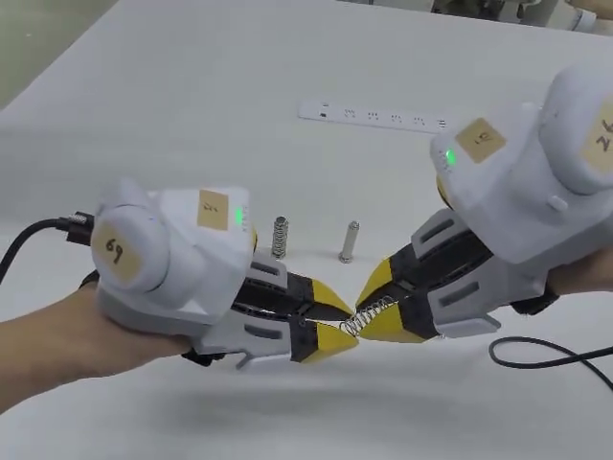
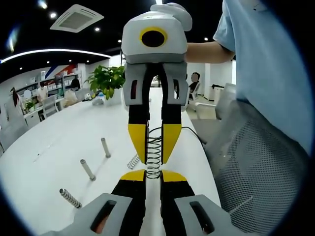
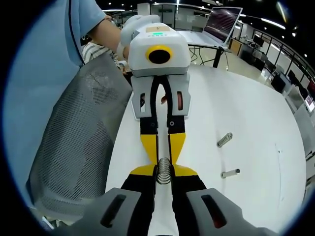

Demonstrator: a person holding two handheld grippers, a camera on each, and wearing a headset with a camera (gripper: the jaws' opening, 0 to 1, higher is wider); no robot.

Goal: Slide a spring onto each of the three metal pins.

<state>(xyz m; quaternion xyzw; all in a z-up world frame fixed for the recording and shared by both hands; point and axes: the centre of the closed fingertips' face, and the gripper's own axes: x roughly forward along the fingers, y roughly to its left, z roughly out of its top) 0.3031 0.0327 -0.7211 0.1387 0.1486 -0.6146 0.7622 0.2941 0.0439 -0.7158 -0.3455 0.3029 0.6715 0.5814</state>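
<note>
Fingers (image 2: 133,177) of my left gripper (image 2: 153,175) are pressed close on the near end of the spring (image 2: 153,150). My right gripper (image 2: 153,161) meets them tip to tip, its own yellow fingers (image 2: 171,137) nipping the same spring along its length, so the coil lies lengthwise between that pair and bridges from one gripper to the other. Seen from my head, the two sets of tips touch just above the white table (image 1: 192,115), in front of the pins, with the spring slanting up into the right-hand pair. Looking along the right gripper, I see the coil end-on, seated between its tips. Off to the side of the grippers the pins stand upright and apart from each other. The sleeved pin (image 2: 70,198) already has a spring around it, while the nearer bare pin (image 2: 87,169) and the farther bare pin (image 2: 106,147) have none. A loose spring (image 2: 133,161) lies on the table near the meeting tips. A white power strip (image 1: 374,117) lies well beyond the pins, and a black cable (image 1: 536,356) loops on the table by my right wrist.
</note>
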